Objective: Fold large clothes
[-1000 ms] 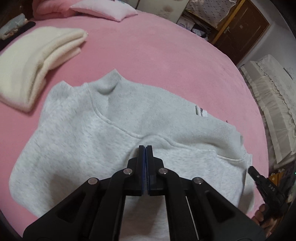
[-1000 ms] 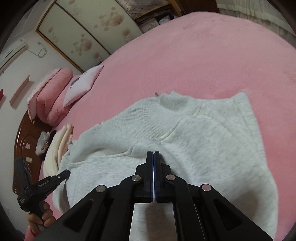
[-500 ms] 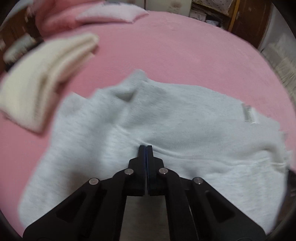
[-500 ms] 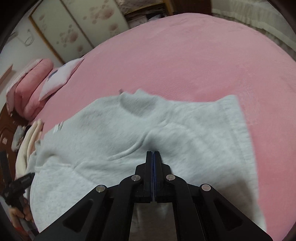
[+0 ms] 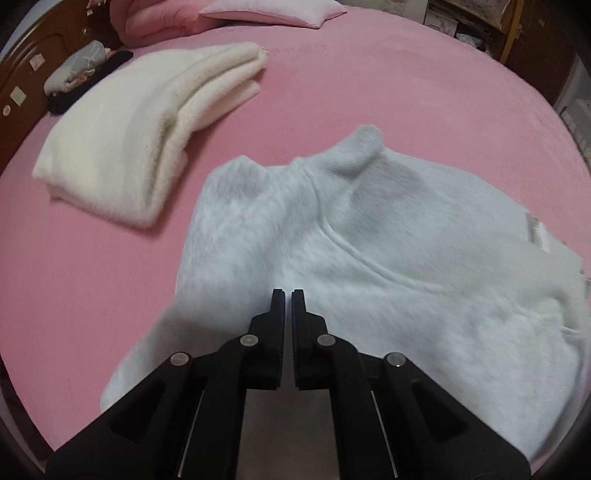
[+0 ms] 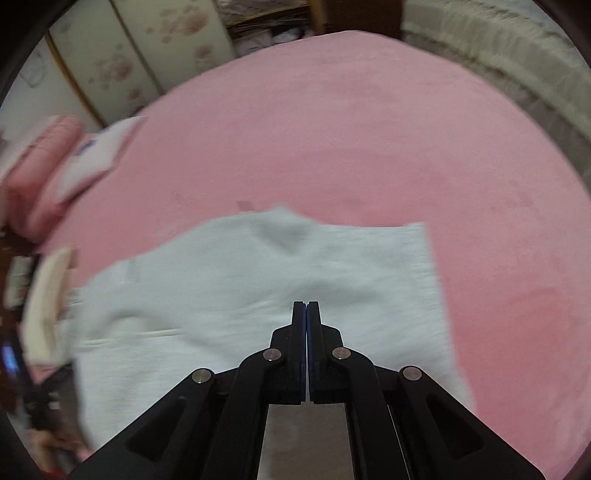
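Since a second ago we have swung both tongs across the grey sweatshirt (image 5: pixel 388 266), bringing more of the cream folded garment (image 5: pixel 147 136) into the left view. Left tongs (image 5: pixel 288 295) and right tongs (image 6: pixel 306 306) are clenched on nothing. Our sweatshirt lies partly folded near the bed's (image 5: pixel 369 81) near edge. We judge we are between folds; next comes picking an edge to grip.

A pink pillow (image 5: pixel 273 13) lies on the pink bed (image 5: pixel 369 81) near a wooden headboard (image 5: pixel 26 92).

Dim indoor light, fisheye-curved edges, motion blur in both views.
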`<state>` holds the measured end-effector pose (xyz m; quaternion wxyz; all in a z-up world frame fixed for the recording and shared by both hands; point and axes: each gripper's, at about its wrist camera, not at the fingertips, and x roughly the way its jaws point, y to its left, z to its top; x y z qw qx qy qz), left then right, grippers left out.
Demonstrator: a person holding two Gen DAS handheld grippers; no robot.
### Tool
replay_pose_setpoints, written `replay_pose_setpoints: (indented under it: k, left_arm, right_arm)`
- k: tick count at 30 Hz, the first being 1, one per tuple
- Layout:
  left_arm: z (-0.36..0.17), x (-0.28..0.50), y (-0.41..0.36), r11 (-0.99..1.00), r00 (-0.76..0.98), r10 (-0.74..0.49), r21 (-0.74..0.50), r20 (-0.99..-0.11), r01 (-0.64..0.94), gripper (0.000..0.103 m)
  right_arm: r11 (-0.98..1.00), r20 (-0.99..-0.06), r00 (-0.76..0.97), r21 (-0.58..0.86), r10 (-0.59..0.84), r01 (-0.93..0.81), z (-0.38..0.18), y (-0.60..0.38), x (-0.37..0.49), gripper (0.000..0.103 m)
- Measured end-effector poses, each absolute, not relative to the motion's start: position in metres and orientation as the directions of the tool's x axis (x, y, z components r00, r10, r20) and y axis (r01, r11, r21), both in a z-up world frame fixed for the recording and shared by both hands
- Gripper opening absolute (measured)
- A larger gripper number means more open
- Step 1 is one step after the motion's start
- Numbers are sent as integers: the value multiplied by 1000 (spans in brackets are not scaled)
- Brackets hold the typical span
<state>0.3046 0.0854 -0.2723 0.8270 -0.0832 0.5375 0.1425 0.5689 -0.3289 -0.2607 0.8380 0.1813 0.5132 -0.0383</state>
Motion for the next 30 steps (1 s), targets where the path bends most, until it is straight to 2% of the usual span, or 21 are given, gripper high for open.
replay_pose_setpoints:
  k: [5,9,12,14,17,18,19,20,21,22,30]
  left_arm:
    - [-254,265,79,943,372,61,-68,-926,-325,1]
    - [-252,231,92,917,342,6,-132,-940,-377,1]
    - [-256,204,105,883,319,-35,-178,-947,-433,2]
    - [-263,186,110,857,309,-103,-242,-945,-455,6]
    - [-271,164,113,821,312,-189,-324,-931,-470,8]
    - [-273,159,113,810,312,-214,-347,-925,-473,16]
    - [-276,153,113,791,311,-247,-376,-918,-482,35]
    - [-280,149,114,769,313,-273,-402,-910,-497,47]
    - [-283,144,116,748,316,-296,-424,-901,-511,65]
    - [-286,140,118,726,321,-317,-447,-892,-523,71]
    - [-313,144,139,654,352,-359,-502,-865,-567,74]
  right_arm:
    - [934,-872,405,342,274,104,-250,-261,580,0]
    - [960,-951,213,254,226,116,-289,-209,581,0]
    - [971,-967,195,192,162,145,-307,-199,582,0]
    - [972,-976,173,162,132,170,-313,-195,590,0]
    - [994,-988,145,71,59,79,-318,-177,586,0]
    - [996,-989,137,60,51,64,-320,-175,585,1]
    - [997,-991,128,53,46,51,-322,-175,585,1]
    - [998,-992,123,45,41,33,-322,-171,587,1]
    - [999,-992,120,38,36,14,-323,-170,587,1]
    - [999,-993,117,37,36,6,-324,-170,590,1]
    - [1000,-991,131,17,16,5,-325,-159,591,1]
